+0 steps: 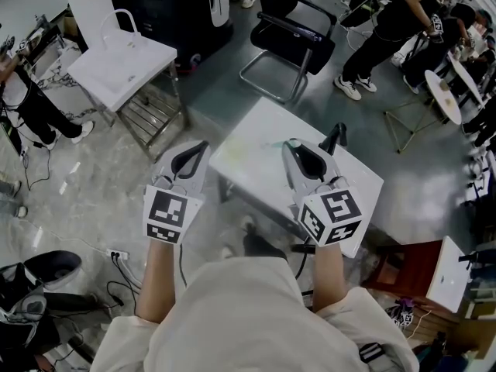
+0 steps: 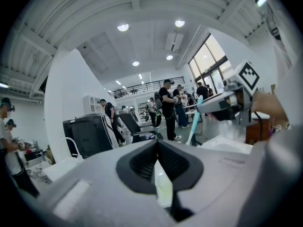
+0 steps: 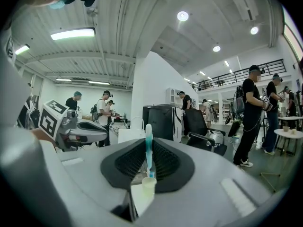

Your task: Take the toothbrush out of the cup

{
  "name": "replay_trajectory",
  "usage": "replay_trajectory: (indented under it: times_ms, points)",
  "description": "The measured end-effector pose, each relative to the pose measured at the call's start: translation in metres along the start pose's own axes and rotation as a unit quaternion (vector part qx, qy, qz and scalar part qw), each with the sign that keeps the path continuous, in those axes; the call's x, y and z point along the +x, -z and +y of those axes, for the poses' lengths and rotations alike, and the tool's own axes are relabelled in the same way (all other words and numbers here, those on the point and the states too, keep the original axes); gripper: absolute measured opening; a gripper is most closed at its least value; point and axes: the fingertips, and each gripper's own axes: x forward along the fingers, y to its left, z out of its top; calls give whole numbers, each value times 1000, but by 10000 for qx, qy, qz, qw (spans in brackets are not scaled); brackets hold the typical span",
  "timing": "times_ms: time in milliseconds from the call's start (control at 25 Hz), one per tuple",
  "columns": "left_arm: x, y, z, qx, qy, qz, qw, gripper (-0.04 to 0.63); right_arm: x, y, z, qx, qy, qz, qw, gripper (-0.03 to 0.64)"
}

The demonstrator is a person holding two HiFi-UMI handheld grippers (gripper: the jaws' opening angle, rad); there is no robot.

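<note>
A teal toothbrush (image 3: 148,148) stands upright between the pads of my right gripper (image 3: 148,143), which is shut on it, with its pale round handle end toward the camera. The left gripper view shows the same toothbrush (image 2: 193,125) hanging from the right gripper (image 2: 204,109). In the head view both grippers are held side by side over the small white table (image 1: 345,178): the left gripper (image 1: 201,146) at its left edge, the right gripper (image 1: 292,143) above its middle. My left gripper (image 2: 158,144) has its jaws together with nothing held. I make out no cup.
A white basin stand (image 1: 124,64) is at the far left and a black chair (image 1: 294,37) is behind the table. People (image 1: 391,25) stand at the far right by a round table (image 1: 446,91). A red-brown stool (image 1: 403,266) and floor cables (image 1: 116,256) lie near me.
</note>
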Motion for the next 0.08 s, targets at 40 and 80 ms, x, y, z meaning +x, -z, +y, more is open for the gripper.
replay_trajectory:
  times_ms: [40,80]
  points:
    - [0,1,1,-3,5,4,10000,0,1,0,0,1,2,4,10000,51]
    - [1,2,1,-7,11,7,10000,0,2,1,0,1,5,7,10000,51]
